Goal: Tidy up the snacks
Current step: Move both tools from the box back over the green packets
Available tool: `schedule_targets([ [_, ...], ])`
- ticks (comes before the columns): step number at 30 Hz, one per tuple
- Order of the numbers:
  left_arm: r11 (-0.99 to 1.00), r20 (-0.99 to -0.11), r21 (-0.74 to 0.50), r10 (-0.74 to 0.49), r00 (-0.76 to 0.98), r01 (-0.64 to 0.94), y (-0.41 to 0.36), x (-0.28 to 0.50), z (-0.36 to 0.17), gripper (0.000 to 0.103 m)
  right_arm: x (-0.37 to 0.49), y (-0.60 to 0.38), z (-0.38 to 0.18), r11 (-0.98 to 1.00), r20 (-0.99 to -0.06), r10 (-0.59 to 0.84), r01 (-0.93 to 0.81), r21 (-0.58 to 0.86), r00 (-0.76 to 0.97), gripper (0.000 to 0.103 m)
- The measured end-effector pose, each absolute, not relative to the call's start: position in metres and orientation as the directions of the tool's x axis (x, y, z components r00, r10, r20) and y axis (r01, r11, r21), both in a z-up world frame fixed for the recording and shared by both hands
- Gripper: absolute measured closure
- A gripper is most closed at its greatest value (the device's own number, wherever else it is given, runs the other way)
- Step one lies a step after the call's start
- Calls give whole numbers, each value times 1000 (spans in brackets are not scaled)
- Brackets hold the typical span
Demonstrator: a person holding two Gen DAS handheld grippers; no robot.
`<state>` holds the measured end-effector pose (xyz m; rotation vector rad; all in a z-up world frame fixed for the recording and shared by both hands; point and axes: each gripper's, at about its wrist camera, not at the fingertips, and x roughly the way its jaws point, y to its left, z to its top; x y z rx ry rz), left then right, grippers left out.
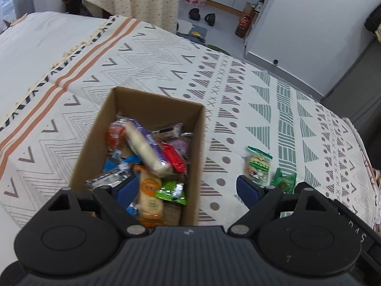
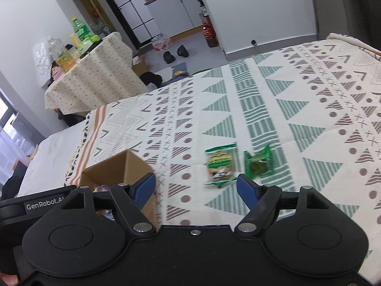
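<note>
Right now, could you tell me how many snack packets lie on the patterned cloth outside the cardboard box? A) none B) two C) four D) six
B: only the biscuit packet and the small green packet lie on the patterned cloth, beside the cardboard box.

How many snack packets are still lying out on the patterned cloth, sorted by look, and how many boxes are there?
Clear packet with green ends, biscuit inside: 1
Dark green packet: 1
Cardboard box holding a pile of mixed snacks, too jumbled to count: 1
Total: 2 loose packets and 1 box, so 3 things on the cloth.
</note>
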<state>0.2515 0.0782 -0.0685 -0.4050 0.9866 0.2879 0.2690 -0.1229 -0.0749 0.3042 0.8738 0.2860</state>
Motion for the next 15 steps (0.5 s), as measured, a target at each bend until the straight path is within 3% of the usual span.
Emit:
schedule_targets([
  [15,927,-848,-211,-15,531,-310,30,283,-74,15,286,-169,-100,913,-717,351,-48,406,602,29],
])
